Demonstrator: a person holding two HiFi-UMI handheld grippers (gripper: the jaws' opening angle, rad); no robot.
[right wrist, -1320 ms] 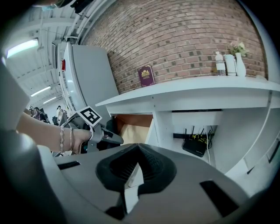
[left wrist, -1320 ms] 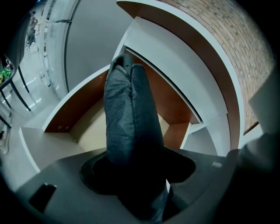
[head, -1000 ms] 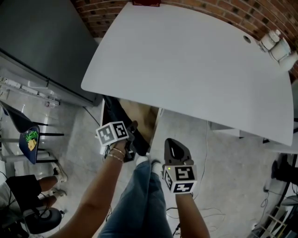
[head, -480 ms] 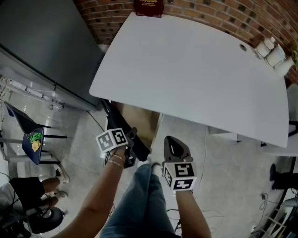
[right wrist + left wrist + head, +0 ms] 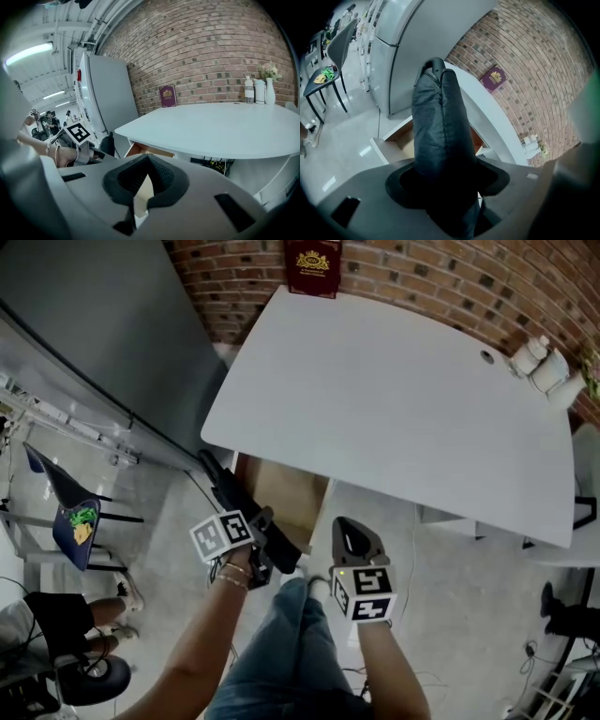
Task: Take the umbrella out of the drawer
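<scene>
The umbrella [image 5: 234, 498] is black, folded in its sleeve, and slants from under the white table's near-left corner down to my left gripper [image 5: 267, 545]. That gripper is shut on its lower end. In the left gripper view the umbrella [image 5: 438, 122] rises straight out of the left gripper [image 5: 445, 183] and hides most of what lies ahead. The open wooden drawer [image 5: 286, 498] lies under the table edge, just right of the umbrella. My right gripper [image 5: 354, 532] hovers to the right of the drawer, shut and empty. The right gripper [image 5: 149, 161] faces the drawer [image 5: 140, 150].
A white table [image 5: 403, 399] stands against a brick wall, with a maroon book [image 5: 314, 263] at the back and bottles [image 5: 539, 357] at the far right. A grey fridge [image 5: 84, 324] stands left. A chair [image 5: 66, 517] and a seated person [image 5: 47, 624] are lower left.
Both grippers have risen. The left one has carried the umbrella upward, and its far end now reaches past the drawer's left side.
</scene>
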